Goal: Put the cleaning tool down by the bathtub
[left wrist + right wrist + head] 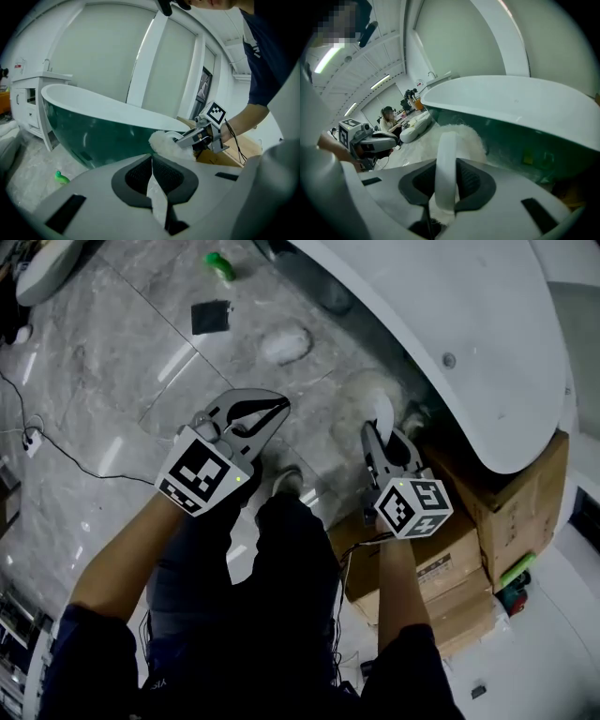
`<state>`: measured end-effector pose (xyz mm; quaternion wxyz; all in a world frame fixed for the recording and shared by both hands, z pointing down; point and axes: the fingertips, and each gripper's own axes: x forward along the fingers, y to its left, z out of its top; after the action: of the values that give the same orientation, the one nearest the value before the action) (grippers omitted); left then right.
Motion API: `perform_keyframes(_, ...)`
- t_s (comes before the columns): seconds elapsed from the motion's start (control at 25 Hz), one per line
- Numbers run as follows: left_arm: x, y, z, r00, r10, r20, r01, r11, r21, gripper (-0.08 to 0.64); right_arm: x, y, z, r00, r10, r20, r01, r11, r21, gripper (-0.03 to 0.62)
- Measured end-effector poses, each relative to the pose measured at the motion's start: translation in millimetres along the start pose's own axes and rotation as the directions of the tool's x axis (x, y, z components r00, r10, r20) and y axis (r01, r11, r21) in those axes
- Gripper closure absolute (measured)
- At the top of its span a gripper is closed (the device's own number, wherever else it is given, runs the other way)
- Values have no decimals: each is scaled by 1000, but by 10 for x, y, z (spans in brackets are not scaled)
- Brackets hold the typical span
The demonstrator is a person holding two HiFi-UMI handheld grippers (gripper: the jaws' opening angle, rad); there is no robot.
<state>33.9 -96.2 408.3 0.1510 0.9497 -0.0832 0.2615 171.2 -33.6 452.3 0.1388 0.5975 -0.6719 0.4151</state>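
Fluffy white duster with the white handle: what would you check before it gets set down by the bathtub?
1. Right tool clamped on the white handle of the fluffy white duster: ok.
2. Left tool shut, empty and apart from the duster: ok.
3. Grey marble floor beside the white bathtub looks bare where the duster points: ok.
4. Duster head already touching the floor: cannot tell.
5. Green bottle far from the landing spot: ok.
6. Room between the right tool and the brown cardboard boxes: cannot tell.
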Motion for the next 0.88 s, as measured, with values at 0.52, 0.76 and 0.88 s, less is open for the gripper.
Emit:
perform_keyframes(0.52, 972, 508, -1766, 991, -84, -105, 99, 985, 144, 528, 1695, -945, -1495, 996, -10, -91, 4, 998, -67, 505)
perform_keyframes(0.76, 1274, 661, -2304, 989, -86, -122, 106, 981, 165, 528, 2223, -1294, -1916, 995, -5, -104, 0, 999, -51, 505)
perform_keyframes(0.88, 1431, 687, -2504, 988, -95, -125, 115, 980, 160, 528, 2422, -1435, -2097, 993, -11, -121, 2, 998, -68, 505)
